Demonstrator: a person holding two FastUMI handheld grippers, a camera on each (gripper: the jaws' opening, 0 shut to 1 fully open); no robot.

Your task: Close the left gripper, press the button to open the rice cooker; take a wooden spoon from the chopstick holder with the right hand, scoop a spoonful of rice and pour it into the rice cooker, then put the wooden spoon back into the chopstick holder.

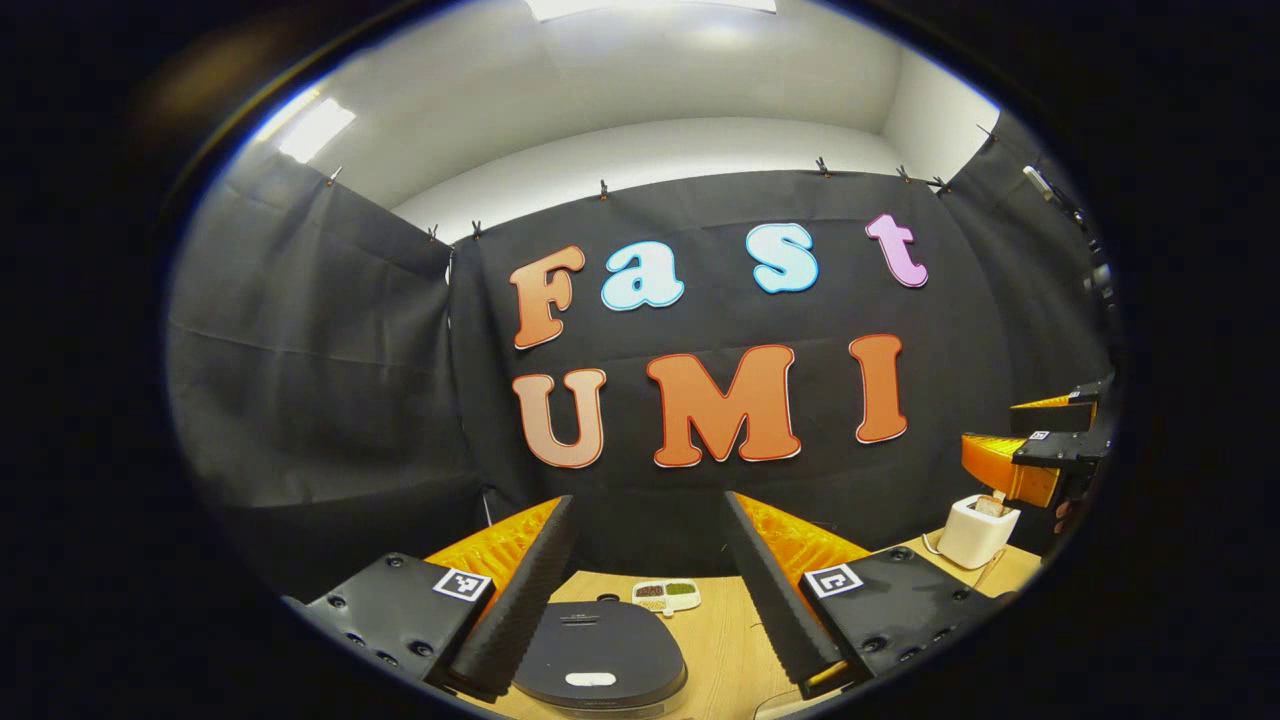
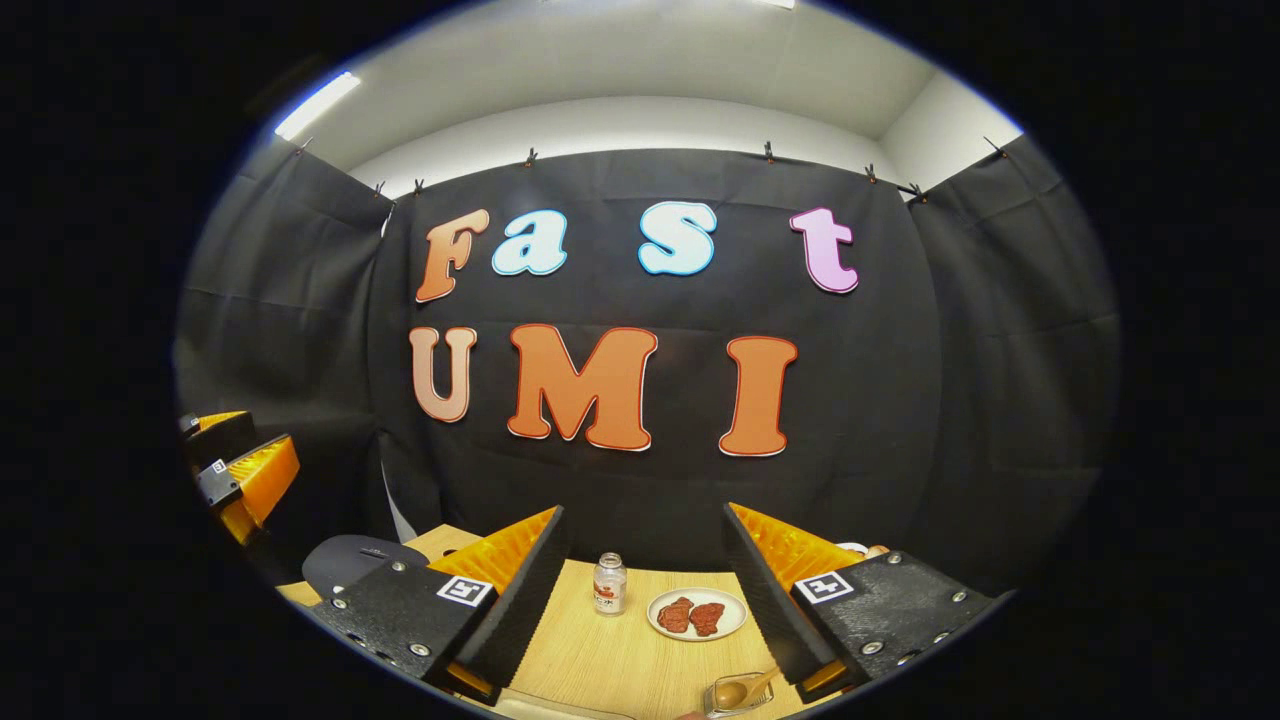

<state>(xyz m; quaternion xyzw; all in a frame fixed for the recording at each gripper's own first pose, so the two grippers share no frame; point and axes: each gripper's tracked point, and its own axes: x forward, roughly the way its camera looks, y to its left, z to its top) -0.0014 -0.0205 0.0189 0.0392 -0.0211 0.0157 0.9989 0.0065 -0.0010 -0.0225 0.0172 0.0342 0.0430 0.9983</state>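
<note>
The dark rice cooker (image 1: 600, 655) sits low between my left gripper's fingers, lid down, with a pale button (image 1: 590, 679) near its front. My left gripper (image 1: 648, 500) is open above it, holding nothing. A white chopstick holder (image 1: 977, 530) stands at the right with a wooden spoon (image 1: 990, 505) poking out. My right gripper (image 1: 1020, 435) hovers just above it. In the right gripper view, my right gripper (image 2: 643, 510) is open and holds nothing. The wooden spoon (image 2: 735, 692) in the holder (image 2: 760, 700) lies at the bottom edge. The cooker (image 2: 360, 560) and left gripper (image 2: 235, 450) are at the left.
A small divided dish (image 1: 667, 596) of grains lies behind the cooker on the wooden table (image 1: 720, 650). A small jar (image 2: 608, 583) and a plate (image 2: 697, 613) with red pieces stand mid-table. Black cloth walls close in the back and both sides.
</note>
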